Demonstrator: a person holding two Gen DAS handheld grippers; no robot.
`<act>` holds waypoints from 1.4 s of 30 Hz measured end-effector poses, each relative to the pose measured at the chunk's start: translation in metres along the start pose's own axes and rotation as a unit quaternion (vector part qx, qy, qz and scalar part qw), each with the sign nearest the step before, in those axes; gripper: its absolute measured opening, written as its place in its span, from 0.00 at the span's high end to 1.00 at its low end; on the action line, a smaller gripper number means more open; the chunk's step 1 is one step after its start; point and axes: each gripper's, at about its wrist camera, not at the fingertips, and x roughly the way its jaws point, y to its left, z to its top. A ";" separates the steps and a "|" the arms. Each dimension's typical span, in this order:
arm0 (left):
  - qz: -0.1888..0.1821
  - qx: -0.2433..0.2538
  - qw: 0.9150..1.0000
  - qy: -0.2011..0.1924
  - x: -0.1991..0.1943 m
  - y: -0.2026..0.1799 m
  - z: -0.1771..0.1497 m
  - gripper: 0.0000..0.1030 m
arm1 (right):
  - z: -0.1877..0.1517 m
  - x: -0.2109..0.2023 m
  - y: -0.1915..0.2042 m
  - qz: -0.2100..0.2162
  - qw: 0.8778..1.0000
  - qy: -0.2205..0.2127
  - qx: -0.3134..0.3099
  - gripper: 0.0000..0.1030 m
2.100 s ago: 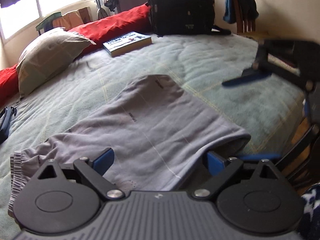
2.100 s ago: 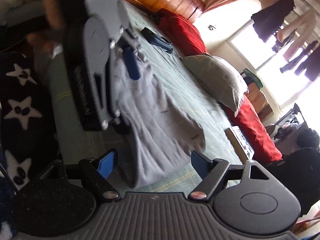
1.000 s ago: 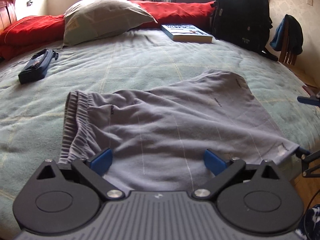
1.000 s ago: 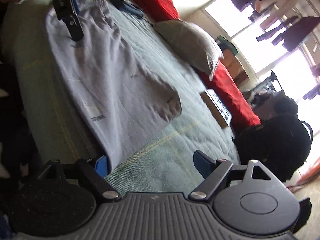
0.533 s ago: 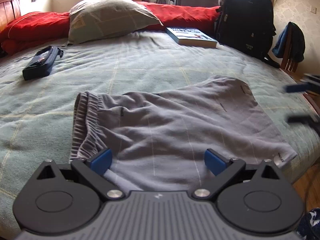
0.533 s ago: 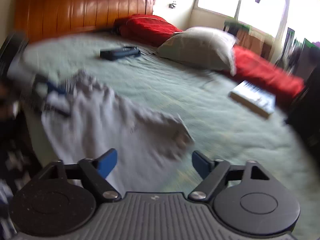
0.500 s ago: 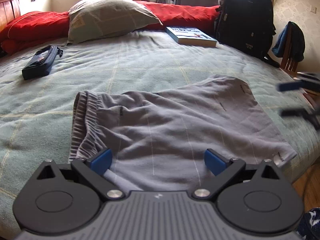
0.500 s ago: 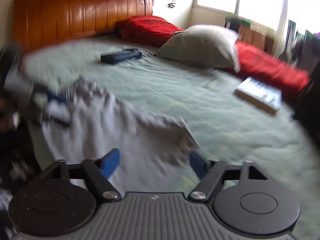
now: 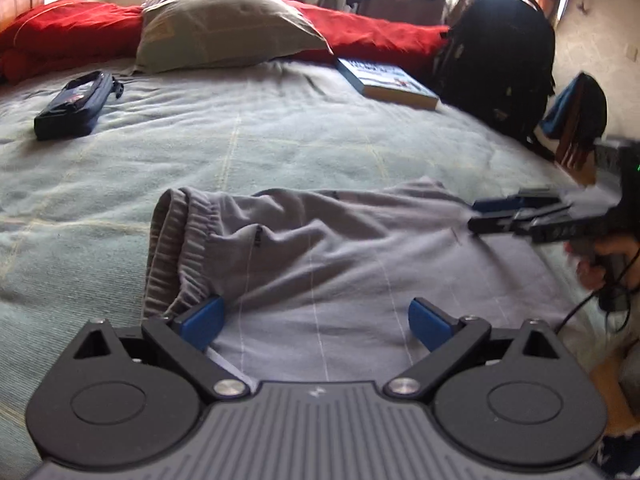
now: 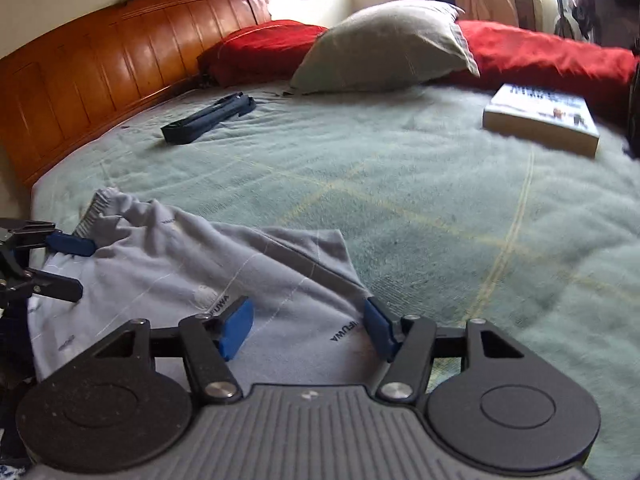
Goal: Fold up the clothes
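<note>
A lived-in home bedroom.
Ahead of my grippers spreads a bed (image 10: 440, 184) with a green blanket and wooden headboard (image 10: 100, 76); a beige pillow (image 10: 384, 48) and red pillows (image 9: 68, 40) lie at its far end, a book (image 10: 540, 118) and black backpack (image 9: 496, 64) far right, laundry hanging by the window.

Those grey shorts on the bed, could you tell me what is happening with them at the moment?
A person is folding the grey shorts, which lie spread on the green blanket. The left gripper is open over the waistband end. The right gripper is open over the leg end, and no cloth is pinched yet. A book and a pillow lie farther up the bed.
</note>
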 end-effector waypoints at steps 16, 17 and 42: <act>0.023 0.001 1.000 -0.006 -0.005 -0.009 0.008 0.03 | 0.038 0.052 -0.060 0.003 0.994 0.030 0.101 0.90; 0.017 -0.005 1.000 -0.014 -0.010 -0.007 0.010 0.03 | 0.039 0.046 -0.062 0.004 0.994 0.028 0.106 0.85; 0.029 -0.064 0.997 -0.017 0.016 0.027 0.047 0.05 | -0.012 -0.023 0.052 -0.016 0.993 0.035 -0.112 0.29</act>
